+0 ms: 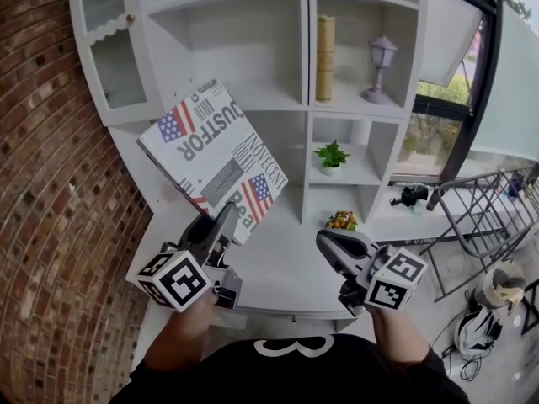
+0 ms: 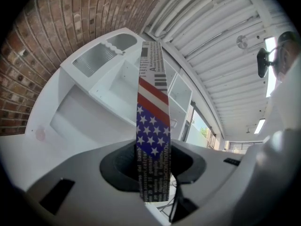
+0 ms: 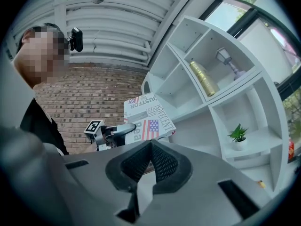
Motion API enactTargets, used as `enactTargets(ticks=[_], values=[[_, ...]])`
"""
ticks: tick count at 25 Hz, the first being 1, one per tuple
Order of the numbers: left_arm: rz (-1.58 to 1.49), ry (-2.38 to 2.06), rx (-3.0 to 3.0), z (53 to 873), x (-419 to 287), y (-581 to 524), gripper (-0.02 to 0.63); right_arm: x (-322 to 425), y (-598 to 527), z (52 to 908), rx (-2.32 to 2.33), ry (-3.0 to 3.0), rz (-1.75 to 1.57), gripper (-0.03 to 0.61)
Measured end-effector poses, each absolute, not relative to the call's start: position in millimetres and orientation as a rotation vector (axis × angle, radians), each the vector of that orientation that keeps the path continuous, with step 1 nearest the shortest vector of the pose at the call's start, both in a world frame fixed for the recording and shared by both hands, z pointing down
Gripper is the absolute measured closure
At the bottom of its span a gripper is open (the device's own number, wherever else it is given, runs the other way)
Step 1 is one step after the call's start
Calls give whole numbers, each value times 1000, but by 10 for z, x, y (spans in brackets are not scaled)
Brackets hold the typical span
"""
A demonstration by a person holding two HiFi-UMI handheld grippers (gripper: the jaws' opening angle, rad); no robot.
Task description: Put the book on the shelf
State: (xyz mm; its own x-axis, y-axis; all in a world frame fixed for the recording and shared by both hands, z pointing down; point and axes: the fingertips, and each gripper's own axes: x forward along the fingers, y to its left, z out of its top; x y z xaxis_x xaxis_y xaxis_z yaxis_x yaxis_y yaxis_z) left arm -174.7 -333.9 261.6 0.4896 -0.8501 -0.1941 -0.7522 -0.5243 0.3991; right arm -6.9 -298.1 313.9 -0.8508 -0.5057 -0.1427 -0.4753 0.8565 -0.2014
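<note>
Left gripper (image 1: 226, 217) clamped on book (image 1: 215, 154), near corner; right gripper (image 1: 324, 242) jaws together, idle. Best I square the tilted book before feeding it into shelf (image 1: 305, 57).

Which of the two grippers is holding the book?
The left gripper: its jaws clamp the flag-printed book by its lower edge. The right gripper is shut on nothing.

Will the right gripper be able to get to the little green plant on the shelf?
Probably yes. The right gripper holds nothing, and the plant sits in an open cubby ahead of it with nothing between them. The book is off to the left, held by the left gripper.
</note>
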Motion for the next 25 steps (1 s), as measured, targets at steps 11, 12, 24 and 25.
enactTargets(ticks=[11,12,24,25], values=[[-553,-1489,2480,2322,-1626,-3842,463,128,-3484,3052,-705,2852,-182,568],[-552,-1502,2485,2284,-1623,-3883,463,136,-3519,3044,-700,2852,-177,568],[-511,-1617,2554,1826,-1505,-4351,462,285,-3912,3005,-647,2851,-151,568],[-504,-1627,2558,1794,-1497,-4390,462,289,-3939,3007,-641,2853,-149,568]])
